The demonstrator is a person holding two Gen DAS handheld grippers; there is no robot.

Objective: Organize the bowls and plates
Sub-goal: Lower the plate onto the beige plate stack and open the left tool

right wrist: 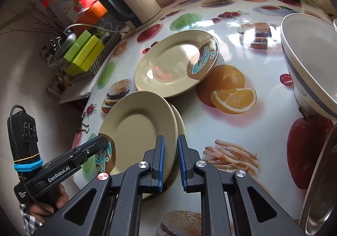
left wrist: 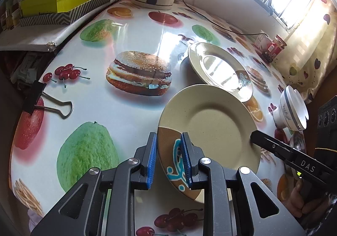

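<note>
We are gripping the near plate (left wrist: 210, 128) by its brown, blue-patterned rim with the left gripper (left wrist: 169, 158) — the two blue ribbed pads are clamping that rim from both faces, so the plate is tilting up off the tablecloth (left wrist: 130, 113) rather than lying flat. In the right wrist view a second rim is showing just behind and under this plate, so we judge that it is leaning on, or being lifted from, another plate; we cannot tell which.

Further right, the far plate (left wrist: 219, 69) is lying flat and glossy, its edge just beside the lifted one. We are steadying the opposite rim with the right gripper (right wrist: 169, 162): its fingers are standing apart around the edge and are not pinching it. This two-sided hold is probably keeping the plate from swinging.

At the far right the bowls (left wrist: 292, 109) are sitting nested, white with a grey band.

Materials: the plates are speckled cream, round, shallow, with a raised lip — hard and smooth, probably slippery. The tablecloth is shiny printed vinyl.
</note>
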